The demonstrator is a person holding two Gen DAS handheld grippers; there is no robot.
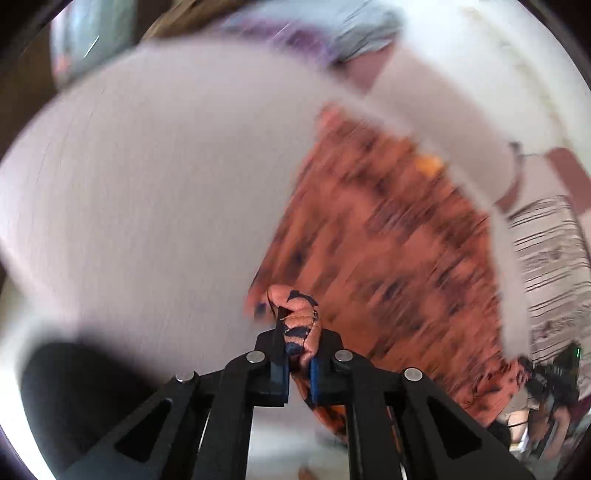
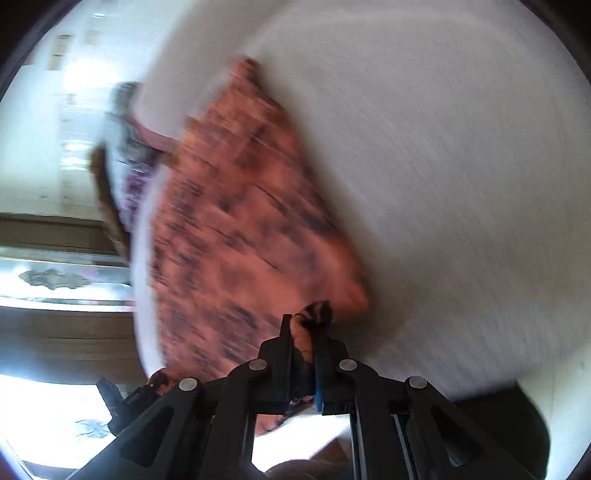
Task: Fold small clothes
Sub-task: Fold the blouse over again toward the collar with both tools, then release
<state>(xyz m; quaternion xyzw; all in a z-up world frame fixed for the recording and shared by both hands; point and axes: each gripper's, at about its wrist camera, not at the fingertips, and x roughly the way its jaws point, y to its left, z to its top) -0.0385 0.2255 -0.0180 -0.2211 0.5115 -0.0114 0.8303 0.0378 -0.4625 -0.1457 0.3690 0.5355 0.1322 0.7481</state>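
Orange dark-patterned garment (image 1: 388,240) is pinched at one corner by the left gripper (image 1: 298,354) and at another by the right gripper (image 2: 302,354), both jaws clamped on cloth, over the round white table (image 1: 147,184). Corners should be kept level and taut. Count: one garment held, two grippers, one heap of other clothes (image 1: 332,33).

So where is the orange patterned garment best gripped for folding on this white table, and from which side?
By two corners of one edge, as here: the left gripper and right gripper each pinch a bunched corner of the orange garment from above, so it trails flat across the white table.
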